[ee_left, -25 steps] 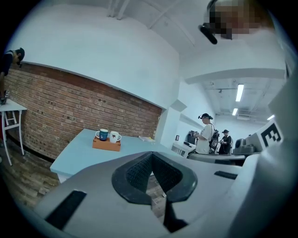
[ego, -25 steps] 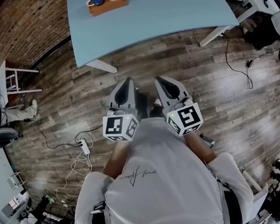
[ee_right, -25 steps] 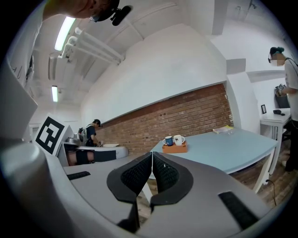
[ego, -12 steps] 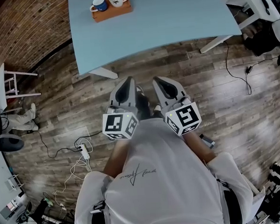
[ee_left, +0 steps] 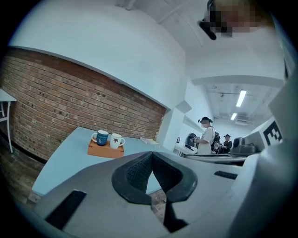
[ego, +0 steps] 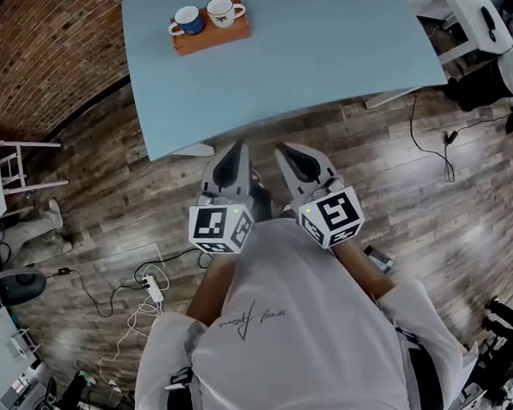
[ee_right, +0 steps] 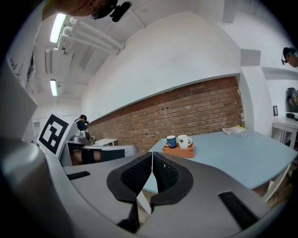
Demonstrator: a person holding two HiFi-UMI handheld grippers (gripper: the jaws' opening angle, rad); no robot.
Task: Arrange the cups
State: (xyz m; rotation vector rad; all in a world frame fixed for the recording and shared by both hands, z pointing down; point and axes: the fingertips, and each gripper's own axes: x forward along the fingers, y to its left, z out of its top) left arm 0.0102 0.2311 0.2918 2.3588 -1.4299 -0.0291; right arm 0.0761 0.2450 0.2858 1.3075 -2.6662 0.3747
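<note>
With the left tool (ego: 235, 151) and right tool (ego: 286, 151) both pressed together and empty, the blue cup (ego: 188, 20) and white cup (ego: 223, 11) stand on a wooden tray (ego: 213, 38) on the bench (ego: 317, 66), well ahead and leftward, nearer the left tool.

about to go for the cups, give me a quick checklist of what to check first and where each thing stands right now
1. Left gripper empty: ok, jaws together with nothing between them.
2. Right gripper empty: ok, jaws together with nothing between them.
3. Jaws open for a grasp: not ok, both are shut.
4. Blue cup and white cup upright on the wooden tray: ok, they stand side by side.
5. Cups within reach: not ok, both grippers are over the floor, short of the table edge.
6. Cups touching each other: cannot tell.
</note>
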